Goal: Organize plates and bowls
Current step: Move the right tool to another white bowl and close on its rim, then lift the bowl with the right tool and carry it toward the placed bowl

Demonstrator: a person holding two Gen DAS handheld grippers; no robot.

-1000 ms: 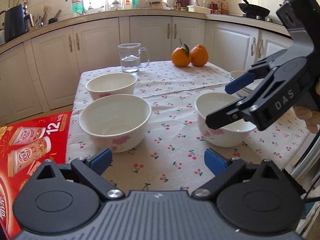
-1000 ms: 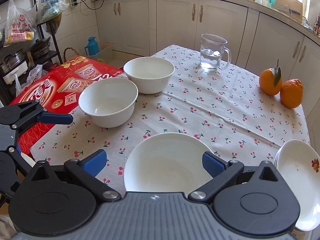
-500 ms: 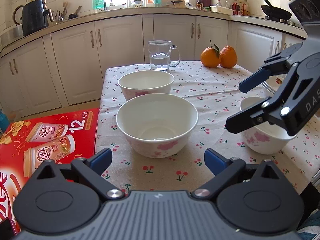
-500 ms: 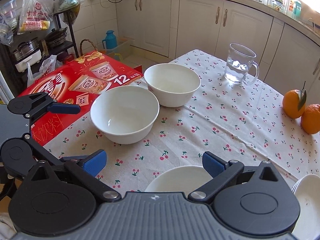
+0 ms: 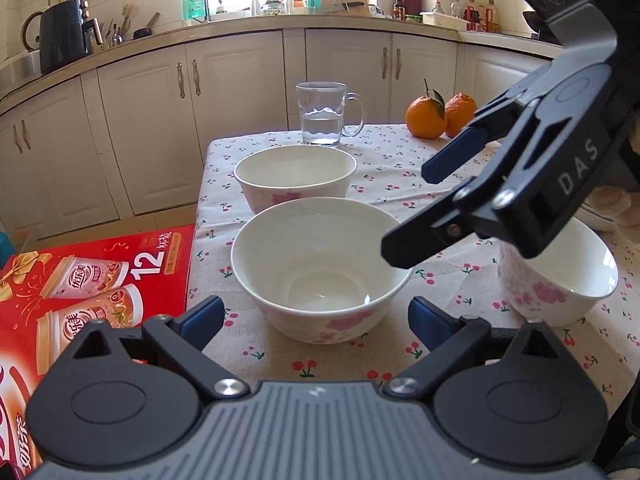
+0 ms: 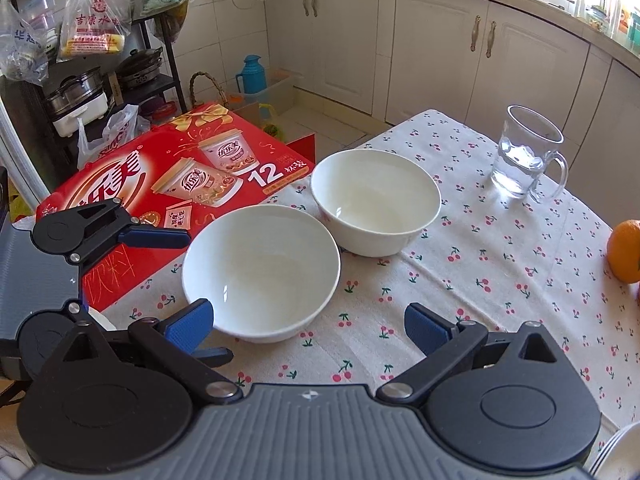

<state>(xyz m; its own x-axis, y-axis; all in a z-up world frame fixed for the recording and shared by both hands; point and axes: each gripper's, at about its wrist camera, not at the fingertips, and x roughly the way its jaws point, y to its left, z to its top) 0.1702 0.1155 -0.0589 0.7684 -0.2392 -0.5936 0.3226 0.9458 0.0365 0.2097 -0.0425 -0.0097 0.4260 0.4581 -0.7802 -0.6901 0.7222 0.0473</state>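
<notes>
Where the cherry-print cloth covers the tabletop (image 5: 460,292), three white ceramic bowls with pink flower marks stand apart from one another. Beside the tabletop's left edge, lower down, lies a large red cardboard drink carton (image 6: 168,176) printed with cups and the figure 12.

Nearest the left tool (image 5: 316,322) is the first white bowl (image 5: 320,268), upright and empty, close to the left edge of the tabletop. Behind it, toward the far left corner, stands the second white bowl (image 5: 295,178), also empty and just apart from the first. A third white bowl (image 5: 560,280) sits toward the right edge, partly hidden by the right tool (image 5: 412,208), which hangs over the cloth between the first and third bowls.

Both tools are black with blue pads. The left tool is spread wide, with the first bowl ahead of its pads and nothing pinched. The right tool (image 6: 308,324) is likewise spread wide and pinches nothing; in its own view the first bowl (image 6: 260,272) lies just ahead of its left pad.

Near the far edge stands a clear glass mug (image 5: 326,120) holding some water. At the far right corner two oranges (image 5: 440,116) touch each other, one with a leaf. At the lower right corner of the right wrist view, a white rim shows that is too cropped to name.
</notes>
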